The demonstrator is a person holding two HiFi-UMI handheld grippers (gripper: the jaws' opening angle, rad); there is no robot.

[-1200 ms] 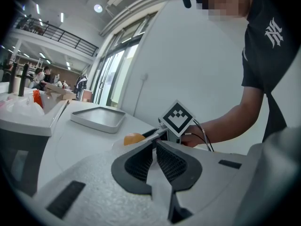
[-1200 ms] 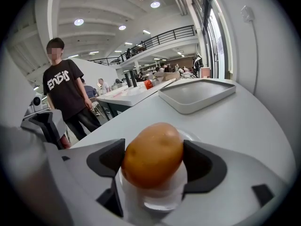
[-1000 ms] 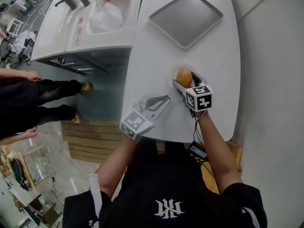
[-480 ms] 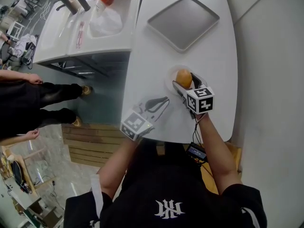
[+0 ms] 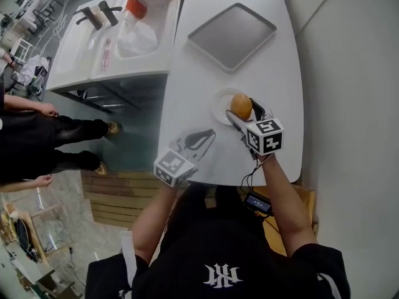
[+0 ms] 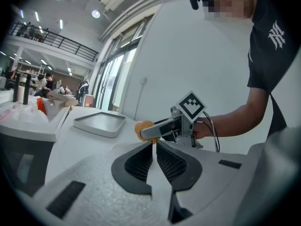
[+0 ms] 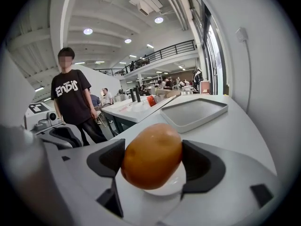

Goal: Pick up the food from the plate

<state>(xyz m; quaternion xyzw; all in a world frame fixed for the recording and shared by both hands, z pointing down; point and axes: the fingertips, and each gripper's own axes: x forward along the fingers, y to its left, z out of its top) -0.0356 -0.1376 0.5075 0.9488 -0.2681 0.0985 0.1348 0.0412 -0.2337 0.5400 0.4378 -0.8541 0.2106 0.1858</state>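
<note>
An orange-brown rounded piece of food (image 5: 241,106) sits over a small white plate (image 5: 218,104) on the white table (image 5: 193,73). My right gripper (image 5: 244,111) is shut on the food, one black pad pressing each side (image 7: 152,155). The plate's rim (image 7: 165,186) shows just beneath the food; I cannot tell whether they touch. My left gripper (image 5: 215,131) rests low over the table to the plate's left, shut with nothing between its fingers (image 6: 154,144). From it I see the food (image 6: 141,127) held in the right gripper (image 6: 162,128).
A grey square tray (image 5: 232,28) lies on the table beyond the plate, also seen as the tray (image 7: 193,111). A white counter (image 5: 112,36) with bottles and a bag stands to the left. A person in black (image 7: 73,102) stands past the table's left edge.
The head view has shifted a little. Both grippers keep their places relative to the plate, and the right one stays closed on the food.
</note>
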